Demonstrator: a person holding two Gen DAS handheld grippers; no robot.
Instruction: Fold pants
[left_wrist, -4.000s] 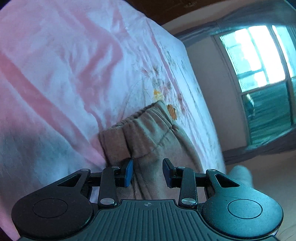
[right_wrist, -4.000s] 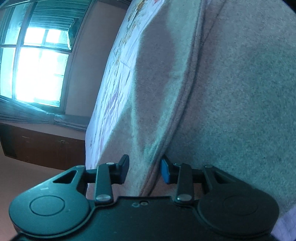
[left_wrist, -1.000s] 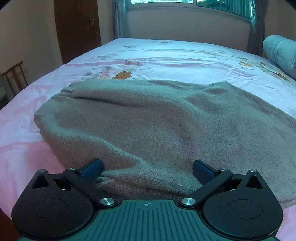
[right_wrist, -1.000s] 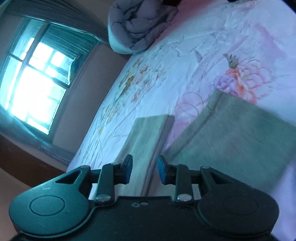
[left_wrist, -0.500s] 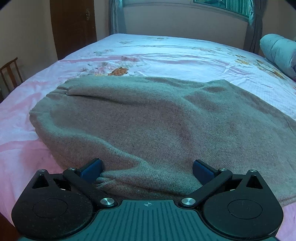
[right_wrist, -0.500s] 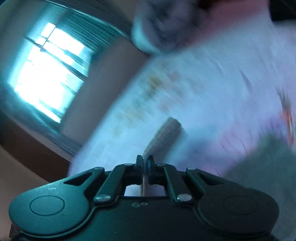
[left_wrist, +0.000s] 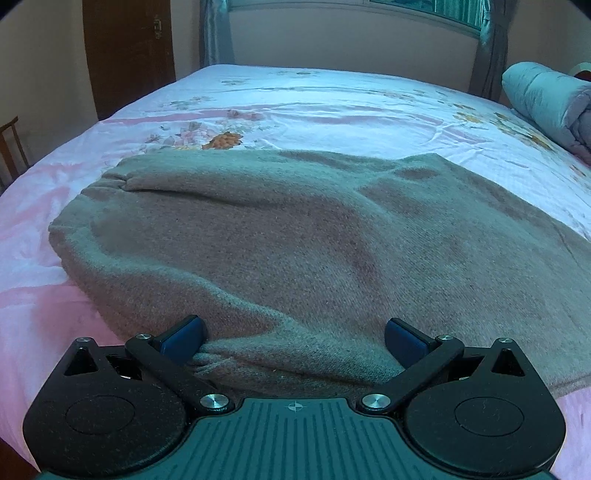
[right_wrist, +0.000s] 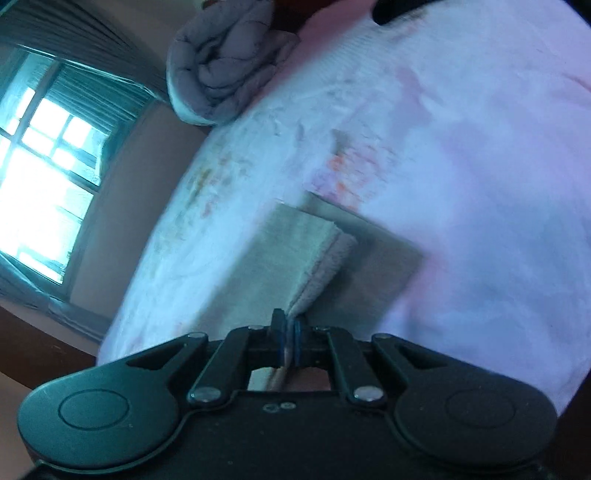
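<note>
Grey-brown fleece pants (left_wrist: 295, 229) lie spread across the pink floral bed sheet (left_wrist: 332, 103), elastic waistband at the far left. My left gripper (left_wrist: 293, 338) is open wide at the near edge of the pants, with a bunched fold of fabric lying between its blue pads. In the right wrist view, my right gripper (right_wrist: 289, 334) is shut on the edge of a pant leg end (right_wrist: 295, 254), which is lifted off the sheet (right_wrist: 480, 166). The second leg (right_wrist: 369, 266) lies flat beside it.
A rolled grey quilt (left_wrist: 546, 99) sits at the bed's far right, also in the right wrist view (right_wrist: 218, 70). A brown door (left_wrist: 125, 51) and a chair (left_wrist: 11, 147) stand left of the bed. A window (right_wrist: 40, 177) is beyond the bed.
My right gripper closed on the pant leg edge and is lifting it, swinging the view. My left gripper stays open and has drawn back slightly from the pants.
</note>
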